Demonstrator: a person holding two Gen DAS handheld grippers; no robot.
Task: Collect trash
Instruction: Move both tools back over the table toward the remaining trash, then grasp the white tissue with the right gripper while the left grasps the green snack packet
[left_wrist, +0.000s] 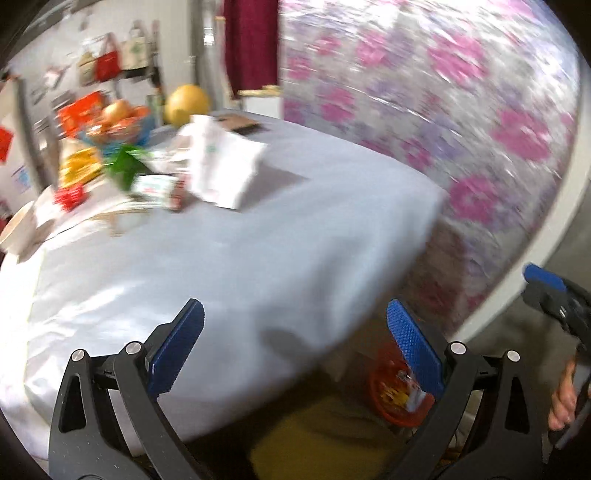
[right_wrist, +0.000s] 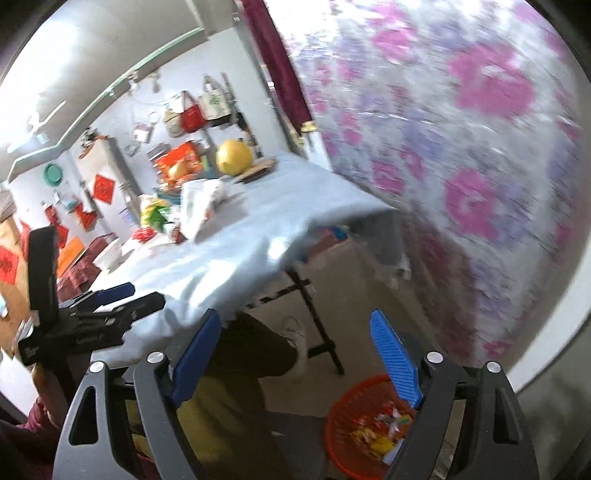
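Both tools were empty with jaws spread wide: left tool (left_wrist: 295, 347) over the near edge of the desk (left_wrist: 258, 236), right tool (right_wrist: 295, 354) above the floor by the red mesh basket (right_wrist: 343, 439), already holding wrappers. Remaining trash sat at the desk's far left: red and yellow wrappers (left_wrist: 75, 177), a green crinkly packet (left_wrist: 123, 166), then a white paper bag (left_wrist: 225, 166). Probably all light, thin, crushable and slippery film or paper, best pinched at a raised edge or fold, not flat against the smooth pale cloth.

Table: I see a pale blue cloth (right_wrist: 229, 251) draped over it
Right wall: flowered pink-purple curtain (right_wrist: 461, 147), blurred
Back wall: white, hung bags (right_wrist: 192, 110)
Floor: grey-beige (right_wrist: 369, 295)
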